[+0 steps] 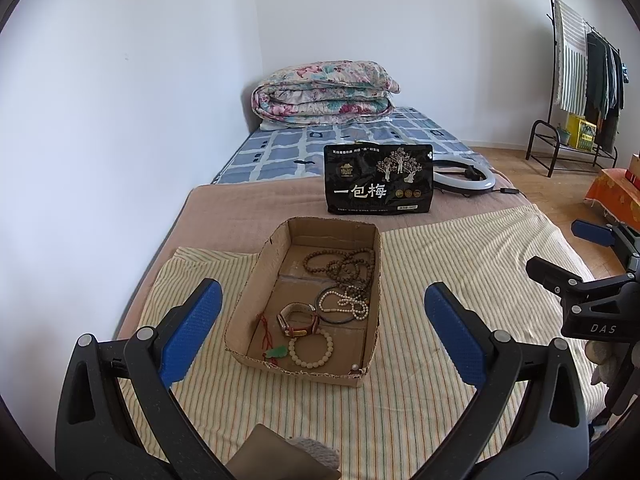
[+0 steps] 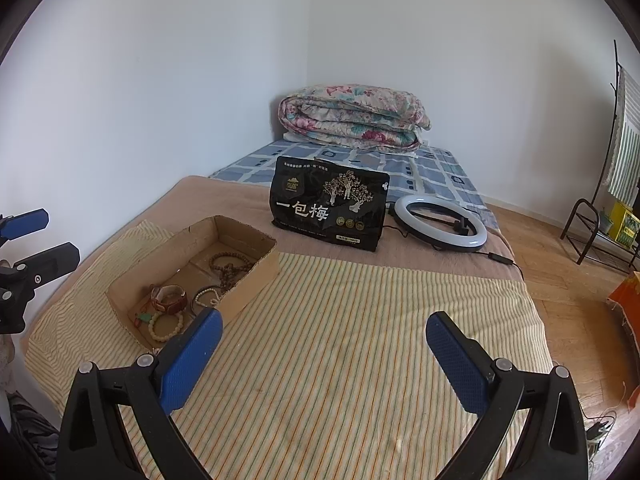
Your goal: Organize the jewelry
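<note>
An open cardboard box (image 1: 240,316) sits on a striped cloth (image 1: 440,280) on the bed. In it lie brown wooden bead strands (image 1: 344,266), a white bead necklace with a dark bangle (image 1: 348,304), a watch with a brown strap (image 1: 298,320), a cream bead bracelet (image 1: 311,348) and a green pendant on red cord (image 1: 276,352). My left gripper (image 1: 322,332) is open, held just before the box. My right gripper (image 2: 324,356) is open and empty over the cloth, right of the box (image 2: 256,280).
A black snack bag (image 1: 378,180) stands behind the box. A white ring light (image 2: 440,220) lies to its right with a cable. A folded floral quilt (image 1: 324,94) sits at the bed's far end. A clothes rack (image 1: 580,80) stands on the wooden floor at right.
</note>
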The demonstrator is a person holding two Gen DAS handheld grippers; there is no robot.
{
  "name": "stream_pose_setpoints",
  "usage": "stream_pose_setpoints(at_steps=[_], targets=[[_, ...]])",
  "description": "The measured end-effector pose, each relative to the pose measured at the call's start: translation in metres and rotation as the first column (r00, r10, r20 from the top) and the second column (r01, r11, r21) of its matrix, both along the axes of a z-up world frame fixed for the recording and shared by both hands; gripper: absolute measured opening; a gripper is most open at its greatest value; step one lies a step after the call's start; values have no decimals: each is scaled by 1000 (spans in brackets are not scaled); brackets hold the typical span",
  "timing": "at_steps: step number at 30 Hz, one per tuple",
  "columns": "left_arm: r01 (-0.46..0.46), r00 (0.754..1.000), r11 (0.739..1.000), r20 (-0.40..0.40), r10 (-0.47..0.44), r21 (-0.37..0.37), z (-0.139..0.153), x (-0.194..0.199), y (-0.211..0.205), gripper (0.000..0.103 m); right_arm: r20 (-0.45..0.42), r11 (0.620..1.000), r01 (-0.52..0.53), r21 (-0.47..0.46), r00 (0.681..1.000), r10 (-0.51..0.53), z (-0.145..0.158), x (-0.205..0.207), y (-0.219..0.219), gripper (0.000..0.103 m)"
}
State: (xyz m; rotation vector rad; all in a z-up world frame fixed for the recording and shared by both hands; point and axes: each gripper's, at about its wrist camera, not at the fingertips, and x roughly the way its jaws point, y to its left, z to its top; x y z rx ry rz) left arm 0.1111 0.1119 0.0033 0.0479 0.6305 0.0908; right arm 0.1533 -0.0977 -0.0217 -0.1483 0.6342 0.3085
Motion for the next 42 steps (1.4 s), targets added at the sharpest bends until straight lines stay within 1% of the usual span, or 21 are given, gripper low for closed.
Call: stream_pose_setpoints(at_steps=[42], targets=[[-4, 1000, 1000, 2, 4, 5, 0, -1, 1, 103, -7, 1000, -13, -8, 1000, 13, 0, -2, -1, 103]])
